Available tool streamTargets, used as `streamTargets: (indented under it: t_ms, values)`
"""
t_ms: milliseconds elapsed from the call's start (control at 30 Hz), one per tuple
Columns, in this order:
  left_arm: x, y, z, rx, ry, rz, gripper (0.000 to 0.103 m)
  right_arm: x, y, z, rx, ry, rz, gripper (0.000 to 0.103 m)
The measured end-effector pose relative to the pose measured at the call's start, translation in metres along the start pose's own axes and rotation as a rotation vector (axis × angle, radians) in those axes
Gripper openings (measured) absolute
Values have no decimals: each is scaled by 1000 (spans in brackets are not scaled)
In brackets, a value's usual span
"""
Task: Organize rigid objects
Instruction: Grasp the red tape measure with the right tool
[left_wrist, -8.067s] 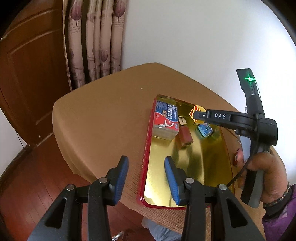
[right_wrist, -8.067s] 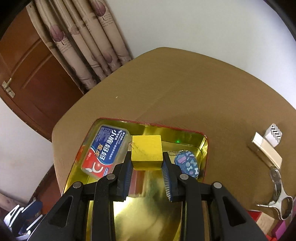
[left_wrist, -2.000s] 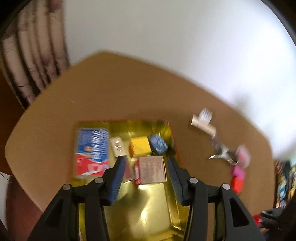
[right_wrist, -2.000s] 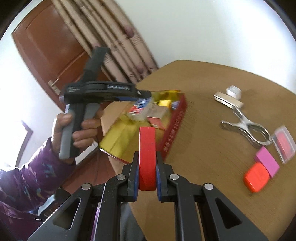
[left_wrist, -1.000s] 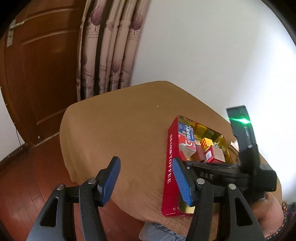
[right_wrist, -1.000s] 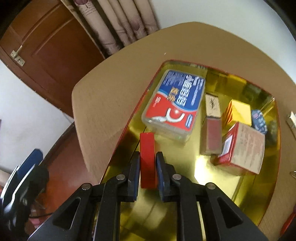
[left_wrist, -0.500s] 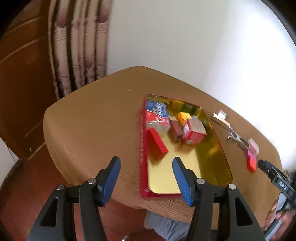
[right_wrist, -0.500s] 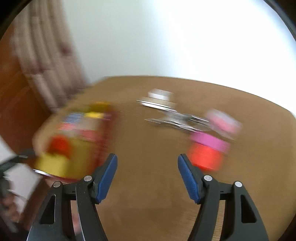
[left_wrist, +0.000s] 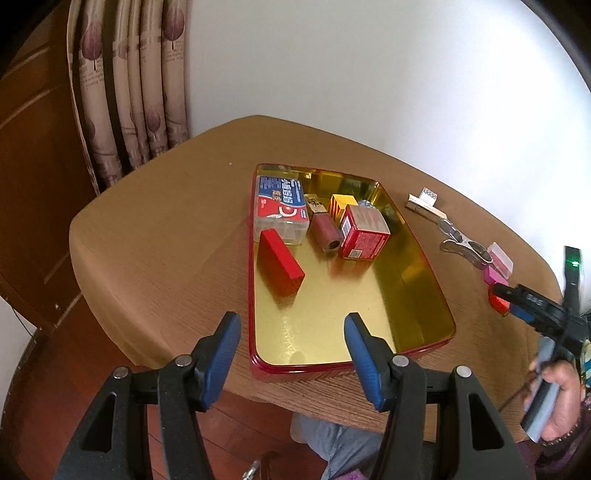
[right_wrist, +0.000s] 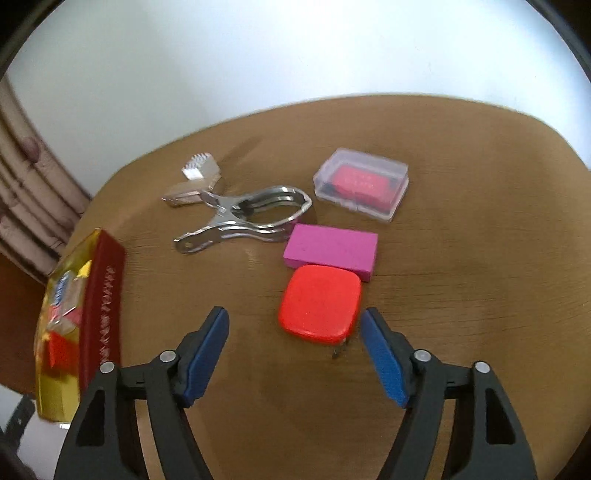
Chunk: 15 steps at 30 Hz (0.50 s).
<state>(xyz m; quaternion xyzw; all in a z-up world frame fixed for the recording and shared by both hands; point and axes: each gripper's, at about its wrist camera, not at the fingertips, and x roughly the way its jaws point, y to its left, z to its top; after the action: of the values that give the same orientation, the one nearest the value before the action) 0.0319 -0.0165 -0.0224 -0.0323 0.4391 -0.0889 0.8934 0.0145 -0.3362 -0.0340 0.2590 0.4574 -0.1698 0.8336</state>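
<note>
The right gripper (right_wrist: 294, 345) has let go of the red block (left_wrist: 280, 266) it carried a second ago; its jaws now stand wide with nothing between them, just short of the red rounded box (right_wrist: 320, 303) on the table (right_wrist: 461, 295). The left gripper (left_wrist: 291, 352) is open and empty too, above the near rim of the tray (left_wrist: 255, 317). The block now lies in the tray beside the toothpick box (left_wrist: 280, 210), so one more item is sorted and the rounded box looks like the next pick. Six things show in the tray: block, toothpick box, brown tube (left_wrist: 325, 232), red carton (left_wrist: 364, 230), yellow box (left_wrist: 341, 204) and, half hidden, one blue item. Five remain outside: one rounded box, one pink block (right_wrist: 332, 249), one clear case (right_wrist: 362, 184), one metal clip (right_wrist: 243, 218), one small white-and-gold piece (right_wrist: 194, 181)
</note>
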Motion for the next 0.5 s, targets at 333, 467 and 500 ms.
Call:
streamTargets:
  t_ms: [333,467,500]
  values:
    - [-2,0,-1,8,7,-21,60,-20,-29,-13,-41,19,51,44]
    - [-6,-21,-5,95,4,-70,60,-51,-72,-31,-102,-12,-31,44]
    - [-6,-27,-5,118,8,-83,60,-56,-83,-33,-105,-20,-52,44]
